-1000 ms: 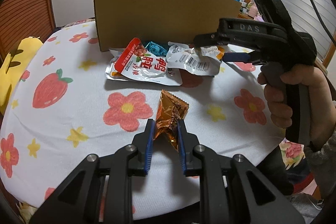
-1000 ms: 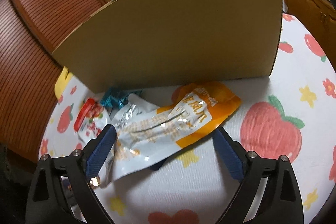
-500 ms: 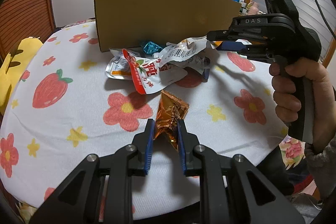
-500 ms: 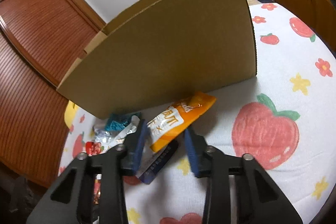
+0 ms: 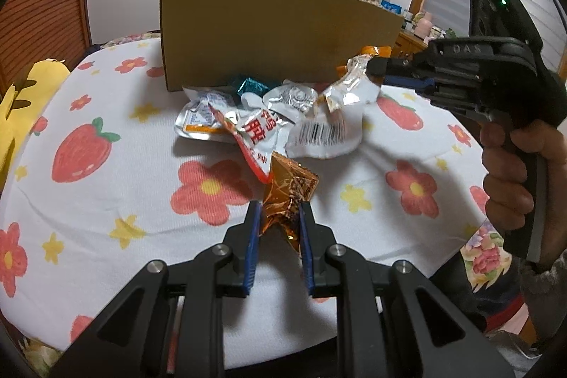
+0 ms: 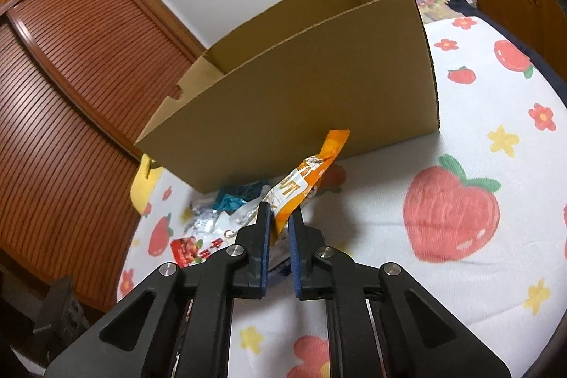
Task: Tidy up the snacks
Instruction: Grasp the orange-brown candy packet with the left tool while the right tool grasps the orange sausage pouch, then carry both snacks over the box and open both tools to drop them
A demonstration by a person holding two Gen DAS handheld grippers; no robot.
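My left gripper point(image 5: 278, 209) is shut on a copper-orange foil snack packet point(image 5: 288, 190) low over the table. My right gripper point(image 6: 280, 211) is shut on an orange-and-white snack pouch point(image 6: 306, 176) and holds it in the air in front of the open cardboard box point(image 6: 301, 87). In the left wrist view the right gripper point(image 5: 375, 68) holds the pouch point(image 5: 329, 126) with its barcode side showing. A red-and-silver pouch point(image 5: 255, 133), a teal foil sweet point(image 5: 250, 85) and other silver pouches point(image 5: 202, 117) lie by the box wall point(image 5: 276, 34).
The round table has a white cloth with strawberries and flowers point(image 5: 113, 186). A yellow cushion point(image 5: 21, 101) sits at the left edge. Wooden slatted doors point(image 6: 63, 87) stand behind the box. A dark blue packet lies under the pile, mostly hidden.
My right gripper closed on the orange-and-white pouch and lifted it off the pile. The red-and-silver pouch was dragged and tilted toward the left gripper. The left gripper stayed in place.
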